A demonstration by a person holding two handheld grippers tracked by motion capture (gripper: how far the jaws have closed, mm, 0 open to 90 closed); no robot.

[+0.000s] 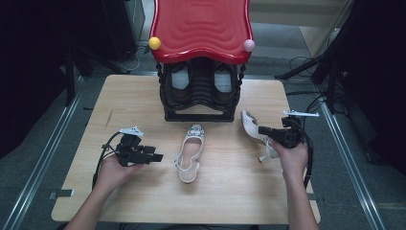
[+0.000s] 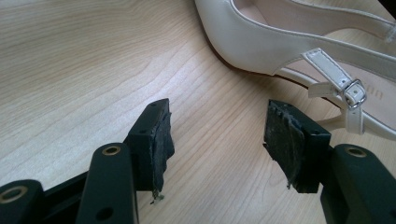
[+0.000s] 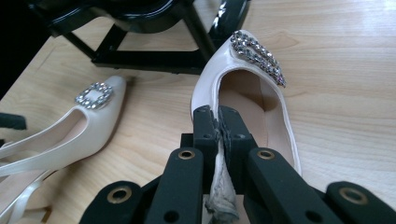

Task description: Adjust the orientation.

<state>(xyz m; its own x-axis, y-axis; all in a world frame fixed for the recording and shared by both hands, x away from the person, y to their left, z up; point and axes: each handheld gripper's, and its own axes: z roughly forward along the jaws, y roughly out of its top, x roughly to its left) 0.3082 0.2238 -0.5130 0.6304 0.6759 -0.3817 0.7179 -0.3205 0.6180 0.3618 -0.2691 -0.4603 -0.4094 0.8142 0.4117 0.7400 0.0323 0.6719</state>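
My right gripper [image 3: 218,135] is clamped on the white satin jewelled heel shoe's [image 3: 275,121] side wall, prob. to carry it to the black shoe rack w/ red wavy top [image 1: 200,28]. Left gripper [image 2: 217,135] is wide open, holding nothing, beside the second white shoe [image 1: 190,153] in front of rack.

Two cream-white shoes [image 1: 190,153] [image 1: 253,129] with silver rhinestone buckles [image 3: 95,95] lie on the pale wood-grain bench [image 1: 143,100] — at twelve o'clock, a black rack [image 1: 198,93] under a glossy red ribbed top [image 1: 201,26].

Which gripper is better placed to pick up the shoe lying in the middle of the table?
Left. The left gripper is open, empty and right beside the middle shoe, its jaws already facing it. The right gripper is shut on the side wall of the other shoe, so it is occupied.
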